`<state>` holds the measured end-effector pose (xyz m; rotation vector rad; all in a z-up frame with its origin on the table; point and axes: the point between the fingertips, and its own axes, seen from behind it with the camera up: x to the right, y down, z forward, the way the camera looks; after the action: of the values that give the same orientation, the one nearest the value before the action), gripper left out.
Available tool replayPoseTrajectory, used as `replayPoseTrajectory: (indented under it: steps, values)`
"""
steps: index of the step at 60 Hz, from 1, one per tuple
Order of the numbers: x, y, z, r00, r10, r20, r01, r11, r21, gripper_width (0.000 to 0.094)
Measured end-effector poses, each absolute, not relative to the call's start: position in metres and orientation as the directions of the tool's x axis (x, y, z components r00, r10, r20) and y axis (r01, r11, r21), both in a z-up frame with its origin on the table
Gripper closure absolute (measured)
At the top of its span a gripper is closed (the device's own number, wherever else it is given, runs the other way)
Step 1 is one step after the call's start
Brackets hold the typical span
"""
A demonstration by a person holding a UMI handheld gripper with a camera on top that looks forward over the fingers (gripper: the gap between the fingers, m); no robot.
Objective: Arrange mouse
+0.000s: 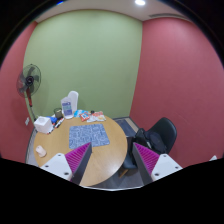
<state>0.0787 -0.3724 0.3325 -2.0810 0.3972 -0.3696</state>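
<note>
Fan (30, 80): stands on the floor well to the left of the table, clear of any path over the top.
Box (42, 124): a white box at the table's left edge, with small clutter beside it that is too small to name.
Jug (68, 104): a pale upright container near the far left rim; likely to tip if brushed.
Table (110, 150): round, wooden, far ahead of the fingers; the bare wood on the near and right side is the best open room.
Mat (89, 134): a blue patterned sheet lying flat mid-table, small items along its far edge.
Mouse: I cannot pick it out; it may be among the small things near the mat.
Handling, judged: a mouse is light, rigid and smooth-shelled, so it could slip; take it across its two long sides, low down.
Gripper (113, 158): fingers spread wide, holding nothing, well short of the table.
Chair (158, 134): black, tucked against the table's right rim; it crowds an approach from that side.
Walls: green behind, red to the right, both well back.
</note>
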Motion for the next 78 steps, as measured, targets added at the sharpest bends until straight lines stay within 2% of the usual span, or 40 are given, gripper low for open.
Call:
replayPoseTrajectory:
  steps: [5,14,16,17,27,41,55,78]
  values:
    - [0.072,-0.377,0.317,0.907,-0.405,0.116,-0.125,-0.522,-0.844,0.0103]
    - [0.036,-0.368,0.229,0.928,-0.353,0.117,-0.119,-0.58,-0.806,0.0097]
    - [0.013,-0.371,0.218,0.932,-0.344,0.116,-0.122,-0.599,-0.791,0.0102]
    - [0.013,-0.368,0.199,0.941,-0.324,0.102,-0.121,-0.601,-0.79,0.0101]
    - [-0.114,-0.35,0.124,0.982,-0.19,0.014,-0.114,-0.644,-0.757,0.01]
    - [-0.25,-0.254,0.057,1.0,-0.016,-0.001,-0.011,-0.626,-0.78,0.0104]
    - [-0.302,-0.168,0.016,1.0,0.025,0.018,0.03,-0.639,-0.768,0.0104]
    - [-0.307,-0.065,0.001,0.993,0.048,0.11,0.116,-0.621,-0.775,0.0103]
